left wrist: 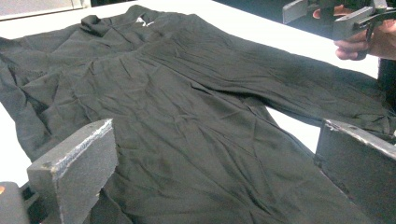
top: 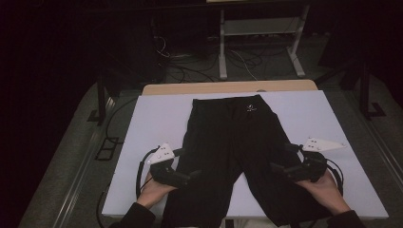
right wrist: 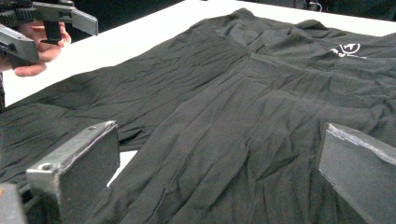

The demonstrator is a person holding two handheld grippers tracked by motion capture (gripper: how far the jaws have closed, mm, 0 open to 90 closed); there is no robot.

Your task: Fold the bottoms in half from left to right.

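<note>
**Black trousers laid flat — both tongs poised over the legs**

A pair of black trousers (top: 233,156) is spread flat on the white worktop (top: 157,118), waistband toward the far edge w/ a small white logo (top: 250,108) near the top, the two legs splayed toward the near edge and running off it. The cloth is seen lightly creased in both gripper views; nothing else lies on the worktop.

The left tongs (top: 190,176) are held over the outer side of the left leg, near the near-left corner; the right tongs (top: 278,167) are held over the outer side of the right leg, toward the near-right corner. Both are pointed inward at the fabric. In each gripper view the two jaws are seen set wide apart, w/ cloth showing between them and nothing pinched — so both tongs are wide and no grip is taken yet. Whether the tips touch the fabric can't be told.

The mirrored placement is judged deliberate: w/ one tongs per leg, the garment can be gripped evenly on both sides, prob. for a fold or a straightening pull. The flat, waistband-far layout is judged to suit that — the leg ends are kept closest to the person's hands (top: 154,190). The work is judged to be at an early stage.
</note>
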